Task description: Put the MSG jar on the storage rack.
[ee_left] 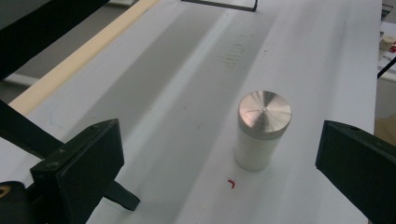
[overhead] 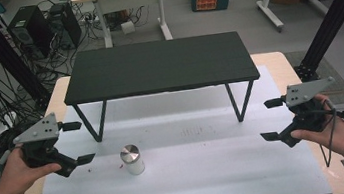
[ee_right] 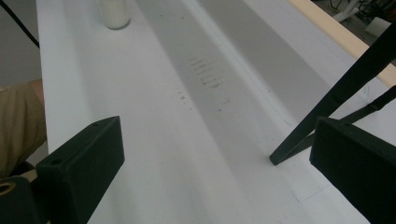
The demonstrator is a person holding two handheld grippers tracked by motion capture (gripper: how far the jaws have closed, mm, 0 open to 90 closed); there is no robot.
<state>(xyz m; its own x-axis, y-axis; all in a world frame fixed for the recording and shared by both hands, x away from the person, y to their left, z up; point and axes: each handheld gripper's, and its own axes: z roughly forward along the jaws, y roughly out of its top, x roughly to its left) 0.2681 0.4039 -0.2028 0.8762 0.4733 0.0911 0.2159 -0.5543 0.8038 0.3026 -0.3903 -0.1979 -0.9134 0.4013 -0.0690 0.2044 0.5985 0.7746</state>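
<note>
A small white jar with a brushed metal lid (overhead: 132, 159) stands upright on the white mat, left of centre. In the left gripper view the jar (ee_left: 260, 131) sits a short way ahead, between the lines of the two jaws. My left gripper (overhead: 78, 142) is held at the mat's left edge, open, with nothing between its fingers. My right gripper (overhead: 270, 120) is at the mat's right side, also open and empty. In the right gripper view the jar (ee_right: 113, 13) is far off at the top left.
A low black table with thin metal legs (overhead: 158, 66) stands across the back half of the mat (overhead: 196, 184). One of its legs (ee_right: 327, 107) is close to the right gripper's jaw. A tiny red speck (ee_left: 231, 184) lies by the jar.
</note>
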